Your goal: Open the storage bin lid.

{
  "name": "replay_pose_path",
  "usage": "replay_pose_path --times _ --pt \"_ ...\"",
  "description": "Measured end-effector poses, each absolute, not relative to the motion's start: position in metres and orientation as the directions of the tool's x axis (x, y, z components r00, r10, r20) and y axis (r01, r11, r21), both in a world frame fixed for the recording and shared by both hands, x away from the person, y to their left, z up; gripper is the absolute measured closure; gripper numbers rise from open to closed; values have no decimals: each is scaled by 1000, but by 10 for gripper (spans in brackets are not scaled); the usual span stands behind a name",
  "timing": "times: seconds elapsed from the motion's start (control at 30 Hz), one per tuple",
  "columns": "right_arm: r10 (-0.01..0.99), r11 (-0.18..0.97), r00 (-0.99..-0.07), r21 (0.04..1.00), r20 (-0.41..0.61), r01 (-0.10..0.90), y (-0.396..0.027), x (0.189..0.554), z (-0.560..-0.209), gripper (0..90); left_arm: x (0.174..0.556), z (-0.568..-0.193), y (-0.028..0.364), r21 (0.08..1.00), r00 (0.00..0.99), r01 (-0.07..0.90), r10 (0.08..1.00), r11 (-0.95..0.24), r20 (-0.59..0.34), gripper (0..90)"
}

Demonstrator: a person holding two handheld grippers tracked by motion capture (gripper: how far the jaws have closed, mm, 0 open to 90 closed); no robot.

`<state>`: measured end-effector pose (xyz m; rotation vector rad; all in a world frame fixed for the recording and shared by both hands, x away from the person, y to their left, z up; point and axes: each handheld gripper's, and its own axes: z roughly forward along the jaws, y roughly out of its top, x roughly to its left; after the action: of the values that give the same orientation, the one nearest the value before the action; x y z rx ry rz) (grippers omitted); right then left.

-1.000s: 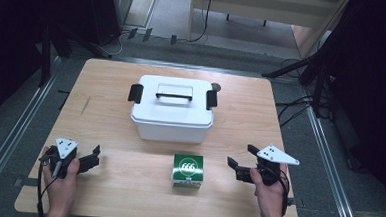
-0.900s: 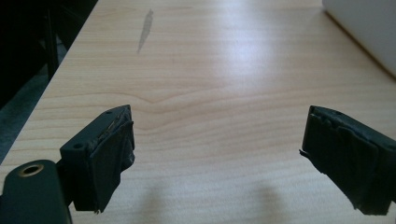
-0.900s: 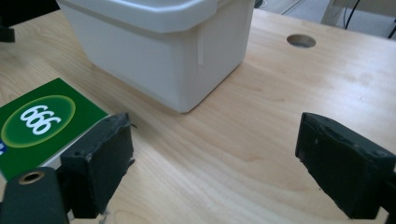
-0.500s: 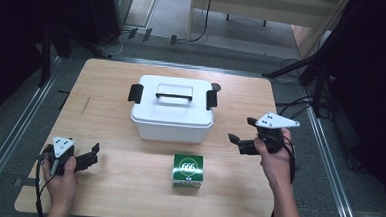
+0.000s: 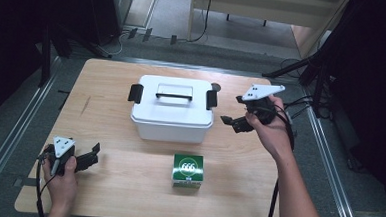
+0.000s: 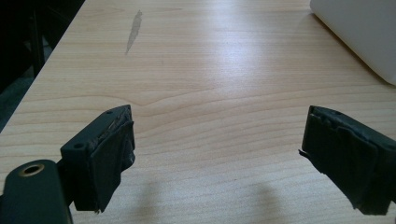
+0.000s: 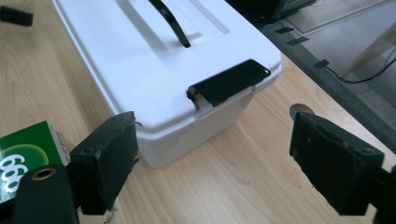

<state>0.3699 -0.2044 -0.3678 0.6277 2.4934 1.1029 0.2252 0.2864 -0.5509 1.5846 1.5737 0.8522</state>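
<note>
A pale wooden table (image 5: 126, 195) stands in a dim room with dark stands and cables on the floor around it. On it sits a white lidded box (image 5: 172, 115) with a black carry handle (image 5: 174, 92) and 2 black latches, 1 at each end. Compared with a second ago, the right gripper (image 5: 230, 122) has lifted off the near edge of the table and swung in toward the box; its fingertips now hover just off the box's right end. The right latch (image 7: 229, 82) lies straight ahead of those fingers, a little beyond them and apart from them, and it looks clipped down, though I can't be sure from this angle. The jaws stand released with nothing between them, having eased slightly narrower on the way. To my eye this is the approach to unclipping that latch so the lid can come off. The left gripper (image 5: 92, 156) rests low near the table's front left corner, unmoved, jaws wide apart over bare wood, the box well ahead of its fingers. A small green carton (image 5: 187, 171) sits in front of the box, untouched by either hand
</note>
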Motion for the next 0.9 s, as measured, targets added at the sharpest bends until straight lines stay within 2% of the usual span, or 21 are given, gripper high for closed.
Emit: replay_pose_path --times 0.27,0.5,0.67,0.77,0.9 --pt "379 733 -915 648 -136 207 -174 392 -353 182 225 -550 286 860 40 511 999 10 -36 97" --pt "277 789 -955 591 -104 165 -141 410 -345 351 226 -550 285 858 52 513 998 1 -33 97" --pt "264 800 -959 580 -105 157 -124 417 -345 401 227 -550 285 859 54 513 998 6 -39 97" --pt "253 816 -961 558 -109 152 -113 420 -346 490 227 -550 285 855 43 518 999 0 -26 97" --pt "233 829 -967 541 -102 143 -101 422 -346 508 228 -550 284 854 44 521 999 -2 -25 98"
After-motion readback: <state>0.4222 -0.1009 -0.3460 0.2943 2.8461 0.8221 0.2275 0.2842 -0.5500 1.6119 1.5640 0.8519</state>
